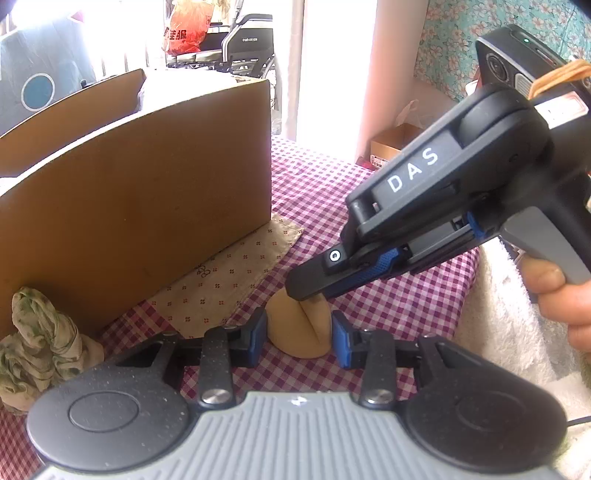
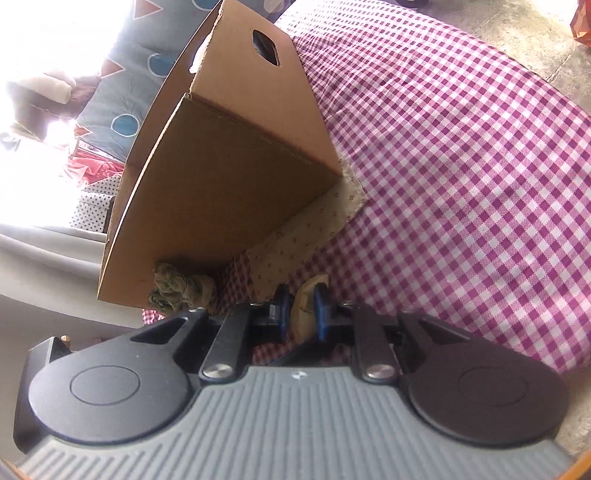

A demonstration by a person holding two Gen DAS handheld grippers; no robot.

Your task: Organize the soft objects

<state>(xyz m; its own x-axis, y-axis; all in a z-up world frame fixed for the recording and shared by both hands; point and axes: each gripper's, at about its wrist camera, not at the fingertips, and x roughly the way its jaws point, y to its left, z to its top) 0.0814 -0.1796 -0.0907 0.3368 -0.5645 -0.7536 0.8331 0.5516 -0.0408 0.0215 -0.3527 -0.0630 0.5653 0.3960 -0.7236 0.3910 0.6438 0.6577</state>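
Sponge [image 1: 298, 328], tan and creased, is judged light and squashy; its top is pinched by the right gripper [image 1: 306, 291], while the left gripper [image 1: 299, 334] fingers are seen touching its sides.

Checked purple tablecloth [image 2: 443, 166], wheelchair [image 1: 240, 44] behind (orange bag [image 1: 186, 27] on it).

Tan folded cloth [image 1: 298, 328] upright on checked tablecloth [image 1: 388, 302]; green rag [image 1: 40, 350] crumpled against box [image 1: 140, 206].

Left gripper [image 1: 299, 334] points steeply down, pads pressing a tan lump's sides. Right gripper [image 2: 301, 308] angles down, pinching its top; a hand [image 1: 565, 299] grips its handle.
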